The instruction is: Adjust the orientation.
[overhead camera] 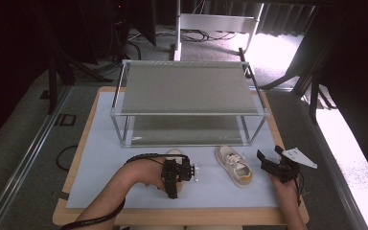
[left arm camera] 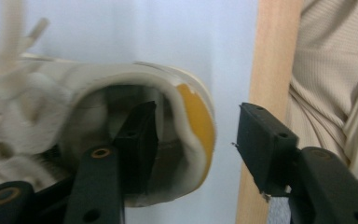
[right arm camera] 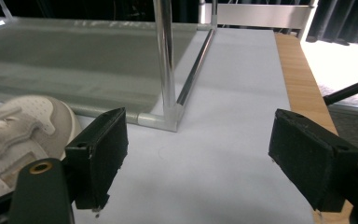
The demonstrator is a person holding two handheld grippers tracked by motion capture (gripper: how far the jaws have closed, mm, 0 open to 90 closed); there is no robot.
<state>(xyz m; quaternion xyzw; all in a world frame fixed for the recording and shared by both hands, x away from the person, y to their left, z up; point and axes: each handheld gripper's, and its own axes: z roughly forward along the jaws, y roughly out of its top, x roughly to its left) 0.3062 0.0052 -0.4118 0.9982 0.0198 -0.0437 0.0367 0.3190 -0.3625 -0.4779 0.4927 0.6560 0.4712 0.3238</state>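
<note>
Two off-white sneakers lie on the pale mat in front of the rack. One sneaker [overhead camera: 233, 166] lies to the right, toe towards the rack. The other sneaker [overhead camera: 175, 153] [left arm camera: 121, 79] lies mostly under my left gripper [overhead camera: 175, 176] [left arm camera: 196, 112], which is open. One of its jaws is inside the heel opening and the other is outside the orange heel tab [left arm camera: 196, 122], with a gap to it. My right gripper [overhead camera: 268, 160] [right arm camera: 199, 121] stands open just right of the right sneaker [right arm camera: 23, 126], with nothing between its jaws.
A two-shelf metal rack [overhead camera: 187, 91] [right arm camera: 165, 56] with grey mesh shelves stands at the back of the mat [overhead camera: 100, 163]. The wooden table edge [left arm camera: 270, 56] runs close behind the left gripper, next to the person's beige top [left arm camera: 331, 70].
</note>
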